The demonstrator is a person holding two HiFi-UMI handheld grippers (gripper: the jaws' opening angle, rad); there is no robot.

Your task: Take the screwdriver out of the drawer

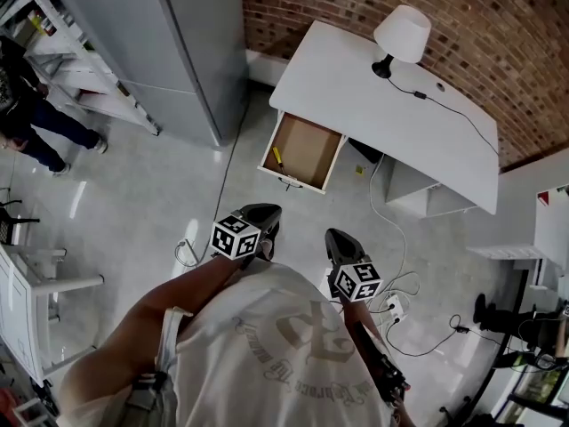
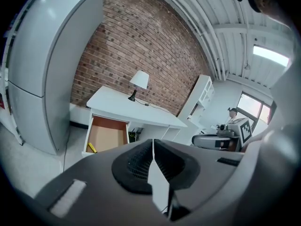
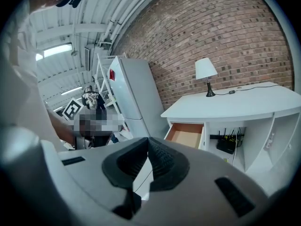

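Left gripper (image 2: 153,145) is showing both jaws pressed together, nothing between them. In the head view it is hanging at lower centre of the frame, above the floor (image 1: 160,203), tips pointing toward the top of the frame.

Right gripper (image 3: 147,144) is likewise holding its jaws closed on nothing. It is sitting just right of the left one in the head view, the 2 near each other but apart.

Above them, well apart, 1 drawer (image 1: 307,149) is standing pulled out from the white desk (image 1: 373,105) at upper centre. The screwdriver (image 1: 276,157), yellow, is lying on the drawer bottom near its left wall. It is also showing in the left gripper view at the lower left of the drawer.

1 lamp (image 1: 402,36) is standing on the desk at the upper right, against the brick wall (image 1: 498,52). A grey fridge (image 1: 178,43) is filling the upper left. Cables (image 1: 400,301) are trailing on the floor at the lower right.
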